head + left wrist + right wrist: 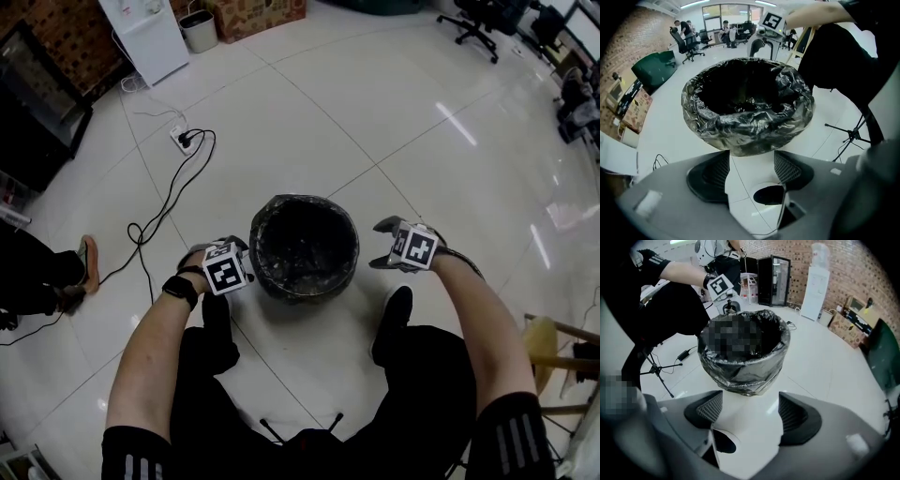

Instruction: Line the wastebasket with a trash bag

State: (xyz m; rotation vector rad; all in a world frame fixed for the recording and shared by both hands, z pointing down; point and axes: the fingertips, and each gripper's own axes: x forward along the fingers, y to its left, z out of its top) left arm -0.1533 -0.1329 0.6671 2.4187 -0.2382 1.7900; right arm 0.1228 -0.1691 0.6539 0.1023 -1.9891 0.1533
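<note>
Left claw point(751, 171): stood wide open, gripped nothing; only bare floor showed between the jaws.
Right claw point(746, 416): gaped just as wide, likewise empty.
Wastebasket point(309, 292): sat upright on the floor, dead ahead of each claw and squarely between the two.
Nearer claw: judged the left, tips just beside the rim; right held near but clearly apart.
Long axis: ran vertical, mouth up; round across the top, so no favoured side to approach from.
Trash bag point(305, 242): lay inside already, turned out over the rim all round and down the outer wall.
Material: thin black film, glossy, crinkled, bunched in loose folds at the lip; looked to taper slightly toward the base.
Floor point(281, 122): pale tiles, shiny.
Progress: looked all but done; perhaps a last tuck or smoothing left.
Next move: called for a short reach straight ahead onto a slack fold at the near rim; slippery film likely to slide out of a shallow pinch.
</note>
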